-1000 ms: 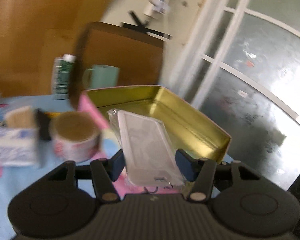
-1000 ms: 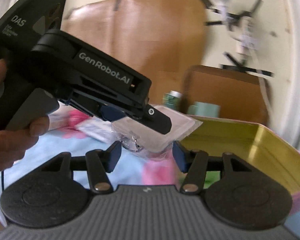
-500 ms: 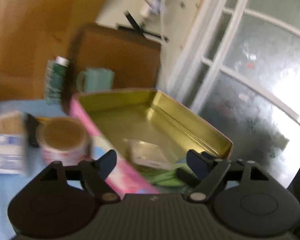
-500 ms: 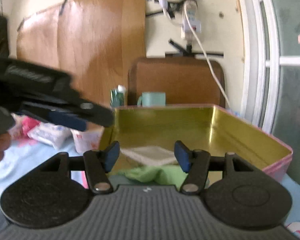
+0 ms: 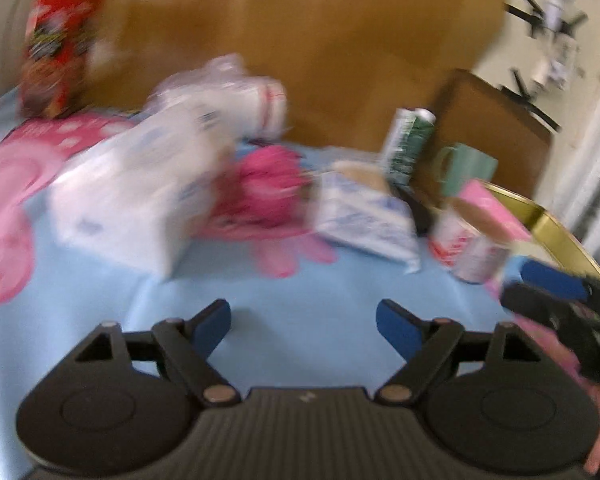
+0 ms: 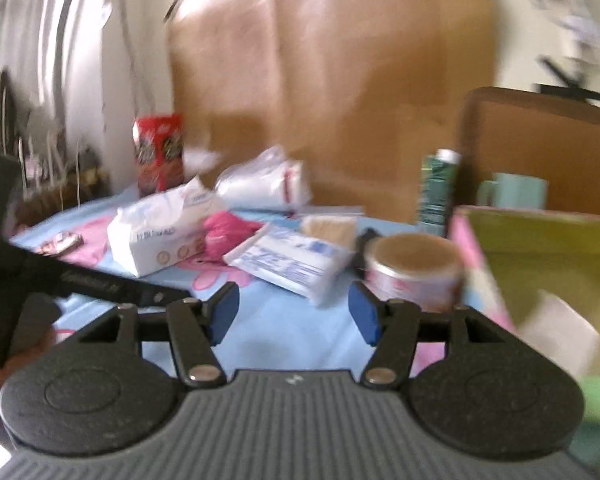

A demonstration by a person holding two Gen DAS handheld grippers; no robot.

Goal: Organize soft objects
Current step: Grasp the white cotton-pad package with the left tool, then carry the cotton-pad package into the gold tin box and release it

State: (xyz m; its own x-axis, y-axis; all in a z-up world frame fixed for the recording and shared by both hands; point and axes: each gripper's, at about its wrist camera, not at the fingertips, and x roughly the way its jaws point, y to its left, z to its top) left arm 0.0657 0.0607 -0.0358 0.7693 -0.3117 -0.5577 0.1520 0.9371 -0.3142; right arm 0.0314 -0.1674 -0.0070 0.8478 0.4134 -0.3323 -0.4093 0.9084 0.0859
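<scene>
Both grippers empty: left gripper jaws apart after a slight closing, right gripper jaws apart over blue cloth. Tissue pack, pink bundle lie left of the tin.

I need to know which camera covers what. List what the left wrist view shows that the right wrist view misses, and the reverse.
Only the left wrist view: the left tongs, open and empty over the blue cloth.

Only the right wrist view: the right tongs, also open and empty, and a white packet inside the gold tin.

Both: the tissue pack, pink bundle, red snack bag, round tub and teal mug.
</scene>
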